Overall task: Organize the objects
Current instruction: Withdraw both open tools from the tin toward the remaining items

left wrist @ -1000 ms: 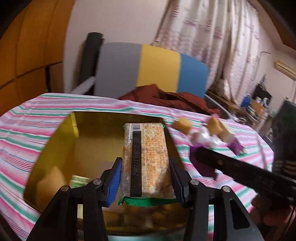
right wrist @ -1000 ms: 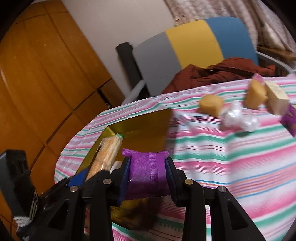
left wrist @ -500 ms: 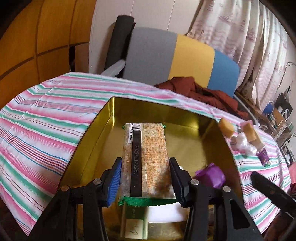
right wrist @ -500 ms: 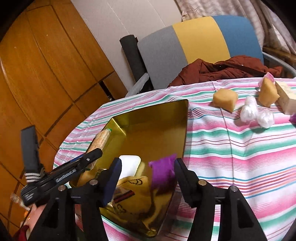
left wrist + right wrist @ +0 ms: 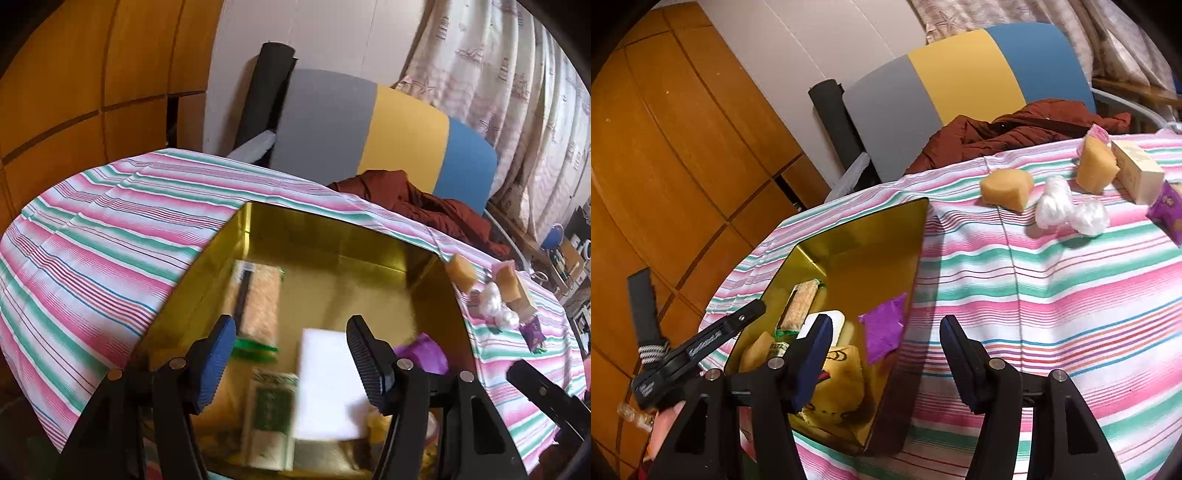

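A gold tin (image 5: 332, 236) sits on the striped tablecloth. In it lie a long cracker packet (image 5: 256, 306), a white packet (image 5: 325, 380), a green packet (image 5: 269, 406) and a purple packet (image 5: 421, 350). My left gripper (image 5: 291, 325) hangs over the tin with its jaws opening and nothing between the pads. The right gripper (image 5: 886, 323) hovers at the tin's (image 5: 871, 236) near right corner, jaws opening and empty. The purple packet (image 5: 884, 332) leans on the tin's inner wall below it. The left gripper (image 5: 713, 336) shows at the tin's left side.
Right of the tin lie two yellow sponges (image 5: 1006, 188) (image 5: 1095, 168), white plastic wads (image 5: 1067, 210), a cream box (image 5: 1137, 173) and another purple packet (image 5: 1165, 206). A grey, yellow and blue chair (image 5: 960, 74) with a brown garment (image 5: 1015, 129) stands behind the table.
The left gripper opened and the cracker packet dropped flat into the tin. The right gripper let go of the purple packet, which fell into the tin, and its jaws stand wider.
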A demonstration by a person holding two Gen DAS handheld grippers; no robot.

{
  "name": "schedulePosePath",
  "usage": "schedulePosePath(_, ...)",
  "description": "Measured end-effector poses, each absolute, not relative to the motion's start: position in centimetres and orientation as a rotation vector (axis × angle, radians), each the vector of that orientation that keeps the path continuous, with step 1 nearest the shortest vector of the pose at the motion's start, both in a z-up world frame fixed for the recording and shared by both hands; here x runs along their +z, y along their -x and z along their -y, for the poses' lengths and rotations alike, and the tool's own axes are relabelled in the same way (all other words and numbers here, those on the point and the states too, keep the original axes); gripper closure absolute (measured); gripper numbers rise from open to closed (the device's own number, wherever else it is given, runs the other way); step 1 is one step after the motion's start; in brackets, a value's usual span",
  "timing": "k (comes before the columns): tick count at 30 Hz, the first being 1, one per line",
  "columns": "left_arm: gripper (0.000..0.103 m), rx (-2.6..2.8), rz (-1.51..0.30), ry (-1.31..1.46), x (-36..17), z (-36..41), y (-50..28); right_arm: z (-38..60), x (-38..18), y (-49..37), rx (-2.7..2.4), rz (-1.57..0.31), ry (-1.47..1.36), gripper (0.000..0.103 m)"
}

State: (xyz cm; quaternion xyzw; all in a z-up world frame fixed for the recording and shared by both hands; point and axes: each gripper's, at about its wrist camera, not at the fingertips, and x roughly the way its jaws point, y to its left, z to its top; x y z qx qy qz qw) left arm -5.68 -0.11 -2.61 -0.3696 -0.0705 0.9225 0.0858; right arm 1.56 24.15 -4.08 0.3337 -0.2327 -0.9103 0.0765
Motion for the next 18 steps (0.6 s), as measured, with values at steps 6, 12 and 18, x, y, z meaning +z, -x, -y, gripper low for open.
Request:
schedulePosePath(6,0.039,2.694,0.187,1.070,-2.1,-2.0,4.3,-25.0,-4.5,-1.8,-2.739,0.725,-1.012,0.040)
schedulePosePath(12,0.039,2.636,0.186,1.053,-1.5,-3.8,3.4,-25.9,-4.7,-2.2,-2.753,0.750,-1.018,0.039)
schedulePosePath(18,0.039,2.587,0.159,1.042,-1.2,-5.7,2.4,-27.2,-5.0,-2.6,-2.777,0.773,-1.029,0.039)
